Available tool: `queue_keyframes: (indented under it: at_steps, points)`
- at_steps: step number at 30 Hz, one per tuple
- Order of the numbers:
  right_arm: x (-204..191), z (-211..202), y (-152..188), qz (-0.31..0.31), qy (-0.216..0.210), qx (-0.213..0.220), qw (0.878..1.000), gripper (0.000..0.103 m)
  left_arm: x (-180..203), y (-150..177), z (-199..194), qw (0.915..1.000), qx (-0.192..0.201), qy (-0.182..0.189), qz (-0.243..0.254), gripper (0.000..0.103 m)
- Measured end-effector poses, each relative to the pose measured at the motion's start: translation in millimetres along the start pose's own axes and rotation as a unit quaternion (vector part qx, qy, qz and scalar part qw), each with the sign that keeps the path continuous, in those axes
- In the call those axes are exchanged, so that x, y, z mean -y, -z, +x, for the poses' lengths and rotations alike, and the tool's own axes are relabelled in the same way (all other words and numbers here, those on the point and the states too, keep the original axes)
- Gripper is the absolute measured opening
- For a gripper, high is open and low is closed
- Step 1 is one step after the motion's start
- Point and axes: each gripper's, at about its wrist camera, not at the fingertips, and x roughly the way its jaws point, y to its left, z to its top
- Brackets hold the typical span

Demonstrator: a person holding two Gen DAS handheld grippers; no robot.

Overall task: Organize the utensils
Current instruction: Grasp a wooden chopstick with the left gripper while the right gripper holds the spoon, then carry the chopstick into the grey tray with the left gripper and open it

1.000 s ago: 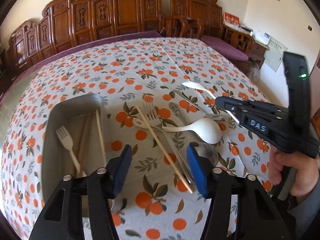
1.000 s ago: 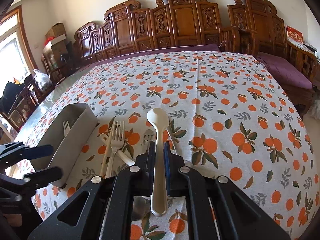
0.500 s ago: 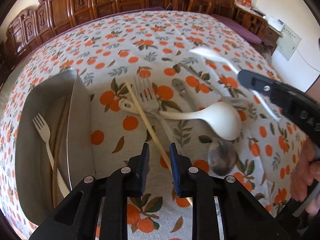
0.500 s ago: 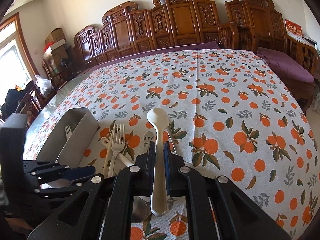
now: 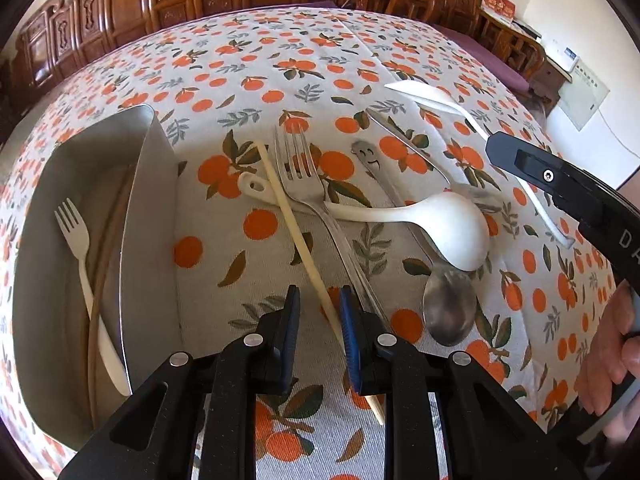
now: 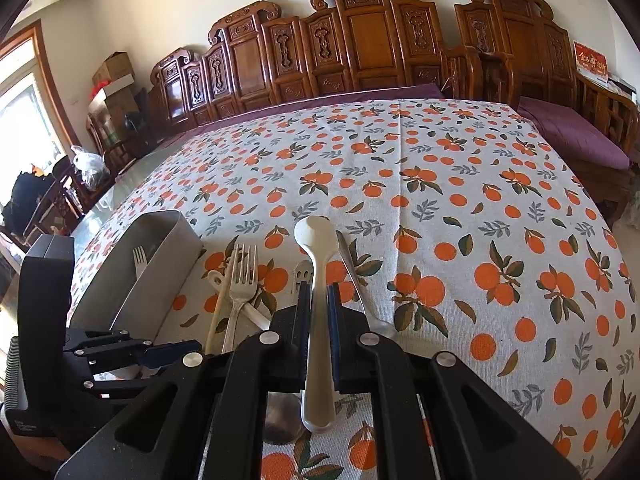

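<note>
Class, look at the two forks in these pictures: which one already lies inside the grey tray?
The small white fork, lying in the grey tray beside brown chopsticks. The larger metal fork lies out on the tablecloth, crossing the white ladle.

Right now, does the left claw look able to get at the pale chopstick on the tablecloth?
Probably yes: the left claw straddles the pale chopstick, whose near end lies uncovered between its jaws; the handle of the metal fork runs close alongside.
</note>
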Motion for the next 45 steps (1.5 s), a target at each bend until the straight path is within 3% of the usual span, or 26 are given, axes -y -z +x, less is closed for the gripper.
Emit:
queue_keyframes:
  at_steps: [2, 6, 21, 35, 45]
  points:
    - [-1, 0, 0, -0.001, 0.001, -0.001, 1.0, 0.01, 0, 1, 0, 1.0, 0.0, -0.004, 0.001, 0.009]
    - [-2, 0, 0, -0.002, -0.001, 0.0, 1.0, 0.01, -6, 0, -2, 0.9999, -0.001, 0.001, -0.01, 0.004]
    - [-20, -4, 1, -0.022, -0.014, 0.003, 1.0, 0.01, -16, 4, -49, 0.9987, 0.048, -0.01, 0.012, 0.004]
    - [-59, -12, 0, -0.058, -0.042, 0.014, 0.997, 0.01, -54, 13, -111, 0.9955, 0.094, -0.009, 0.0, 0.004]
    - [-66, -5, 6, -0.076, -0.036, 0.003, 0.996, 0.01, -99, 2, -103, 0.994, 0.102, -0.028, -0.027, 0.004]
